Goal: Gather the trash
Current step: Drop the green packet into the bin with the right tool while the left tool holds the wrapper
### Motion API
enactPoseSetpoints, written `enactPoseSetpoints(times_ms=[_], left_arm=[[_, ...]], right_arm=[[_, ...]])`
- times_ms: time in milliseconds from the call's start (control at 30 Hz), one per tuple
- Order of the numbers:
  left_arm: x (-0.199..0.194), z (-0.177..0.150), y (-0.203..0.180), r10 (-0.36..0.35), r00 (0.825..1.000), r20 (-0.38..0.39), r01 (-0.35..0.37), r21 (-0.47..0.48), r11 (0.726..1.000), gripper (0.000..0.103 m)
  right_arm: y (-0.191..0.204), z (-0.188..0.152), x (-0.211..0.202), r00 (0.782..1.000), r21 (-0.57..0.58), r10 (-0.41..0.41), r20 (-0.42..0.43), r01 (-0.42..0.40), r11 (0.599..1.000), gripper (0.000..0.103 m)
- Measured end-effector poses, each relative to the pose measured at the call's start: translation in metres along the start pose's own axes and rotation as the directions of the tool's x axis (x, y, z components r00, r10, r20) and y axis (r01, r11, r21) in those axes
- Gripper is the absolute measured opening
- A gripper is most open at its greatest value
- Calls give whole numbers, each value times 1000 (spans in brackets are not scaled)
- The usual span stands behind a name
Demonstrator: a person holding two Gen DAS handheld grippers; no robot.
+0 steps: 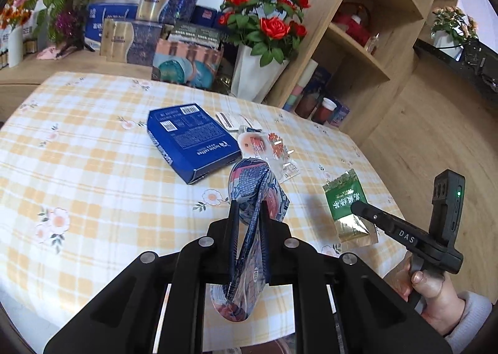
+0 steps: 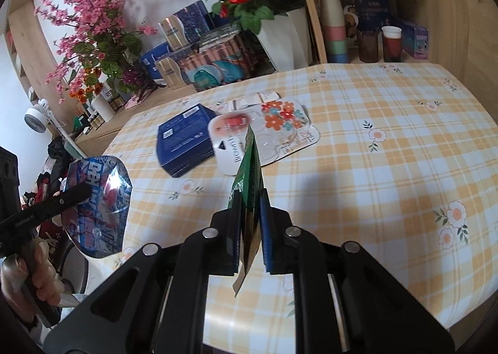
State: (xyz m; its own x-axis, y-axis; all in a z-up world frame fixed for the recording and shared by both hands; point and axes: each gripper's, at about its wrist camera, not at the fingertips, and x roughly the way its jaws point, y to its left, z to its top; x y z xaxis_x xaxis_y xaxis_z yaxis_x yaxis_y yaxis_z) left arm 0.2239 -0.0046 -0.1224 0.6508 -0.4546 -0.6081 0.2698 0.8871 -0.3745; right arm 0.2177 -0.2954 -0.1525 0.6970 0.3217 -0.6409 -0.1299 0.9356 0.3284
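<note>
Wrappers (image 1: 249, 229) pinched in closed jaws

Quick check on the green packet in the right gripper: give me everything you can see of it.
The green packet is a flat, glossy foil-looking sachet, dark green with pale printed characters and a gold band at its lower end. The right gripper is shut on it, holding it edge-on, lifted clear of the checked tablecloth. The left wrist view shows its printed face, creased and apparently empty. Nothing else touches it.

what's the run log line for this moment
left tongs: shut on blue wrapper | right tongs: shut on green packet | blue box: on table
</note>
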Motion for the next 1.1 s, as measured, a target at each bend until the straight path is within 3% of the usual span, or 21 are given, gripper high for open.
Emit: enactPoseSetpoints(times_ms=[400, 1100], left_arm=[[-65, -19, -5, 17, 996, 86, -18, 13, 1000, 12], [-140, -59, -27, 38, 986, 162, -43, 31, 999, 12]], right_arm=[[25, -34, -32, 1000, -7, 19, 11, -19, 1000, 14], [68, -98, -71, 997, -100, 80, 15, -78, 992, 14]])
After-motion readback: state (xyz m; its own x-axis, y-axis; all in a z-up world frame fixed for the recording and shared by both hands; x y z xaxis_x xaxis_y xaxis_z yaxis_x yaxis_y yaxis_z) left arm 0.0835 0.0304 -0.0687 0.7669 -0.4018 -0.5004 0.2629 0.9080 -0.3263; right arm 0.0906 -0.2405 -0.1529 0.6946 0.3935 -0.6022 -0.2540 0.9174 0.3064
